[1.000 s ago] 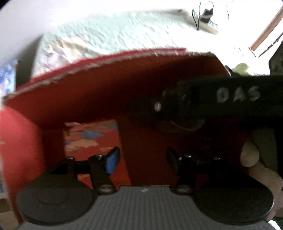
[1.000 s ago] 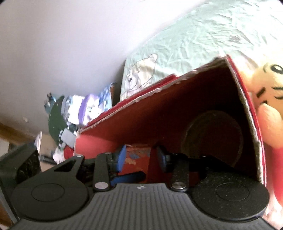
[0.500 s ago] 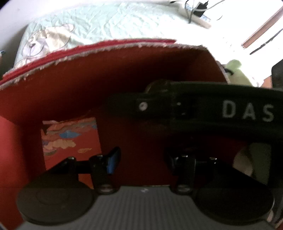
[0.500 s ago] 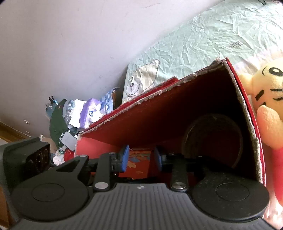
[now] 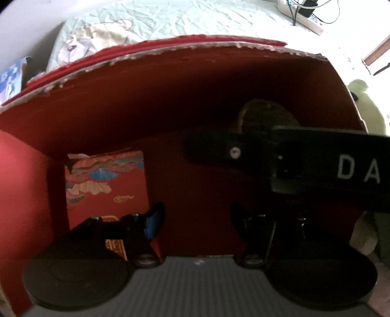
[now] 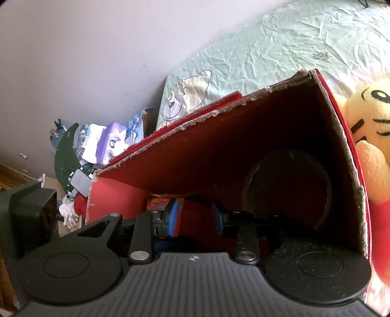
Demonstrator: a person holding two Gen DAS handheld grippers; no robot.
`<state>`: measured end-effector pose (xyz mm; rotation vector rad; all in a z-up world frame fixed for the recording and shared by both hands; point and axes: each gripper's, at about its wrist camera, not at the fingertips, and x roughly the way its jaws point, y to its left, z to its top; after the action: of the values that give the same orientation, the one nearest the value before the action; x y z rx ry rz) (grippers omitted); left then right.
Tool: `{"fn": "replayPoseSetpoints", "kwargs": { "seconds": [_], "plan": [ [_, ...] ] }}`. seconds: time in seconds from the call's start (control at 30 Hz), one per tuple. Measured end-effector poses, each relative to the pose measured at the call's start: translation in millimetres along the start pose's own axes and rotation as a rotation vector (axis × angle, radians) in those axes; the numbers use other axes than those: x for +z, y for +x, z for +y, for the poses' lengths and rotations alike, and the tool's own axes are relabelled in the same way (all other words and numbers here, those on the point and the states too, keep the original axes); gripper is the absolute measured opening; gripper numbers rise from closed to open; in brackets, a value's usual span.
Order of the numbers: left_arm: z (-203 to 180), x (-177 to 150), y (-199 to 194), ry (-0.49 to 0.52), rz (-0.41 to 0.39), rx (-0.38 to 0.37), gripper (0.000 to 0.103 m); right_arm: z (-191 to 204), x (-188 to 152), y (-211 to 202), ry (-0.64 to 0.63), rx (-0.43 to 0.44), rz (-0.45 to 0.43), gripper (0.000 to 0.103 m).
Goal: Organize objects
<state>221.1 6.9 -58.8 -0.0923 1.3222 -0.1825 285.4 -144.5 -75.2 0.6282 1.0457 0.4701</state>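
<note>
Red cardboard box (image 5: 170, 102) with torn edges lies on the bed (image 5: 195, 22), its mouth facing both tools. At its far left inside corner stands a small patterned carton (image 5: 104, 180), upright, just ahead and left of the left tool (image 5: 195, 214), whose fingers are spread and empty. Across the right of that view reaches the right tool (image 6: 195, 217), also spread with nothing between its fingers, already inside the box mouth. Behind it, against the back wall, sits a dark round lid or tin (image 6: 287, 190). Outside the right wall leans a yellow plush toy (image 6: 370, 122). The left tool looks nearer the carton; the right tool's body could crowd it.
</note>
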Motion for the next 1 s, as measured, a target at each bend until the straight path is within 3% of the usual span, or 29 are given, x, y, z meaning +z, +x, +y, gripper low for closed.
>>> {"fn": "replayPoseSetpoints", "kwargs": {
  "seconds": [0.47,1.0],
  "plan": [
    [17,-6,-8,-0.031,-0.026,0.073,0.068,3,0,3,-0.028,-0.044,0.007,0.035],
    [34,-11,-16,-0.082,-0.046,0.065,0.067,6,0,2,-0.043,-0.063,0.004,0.035]
  ]
}}
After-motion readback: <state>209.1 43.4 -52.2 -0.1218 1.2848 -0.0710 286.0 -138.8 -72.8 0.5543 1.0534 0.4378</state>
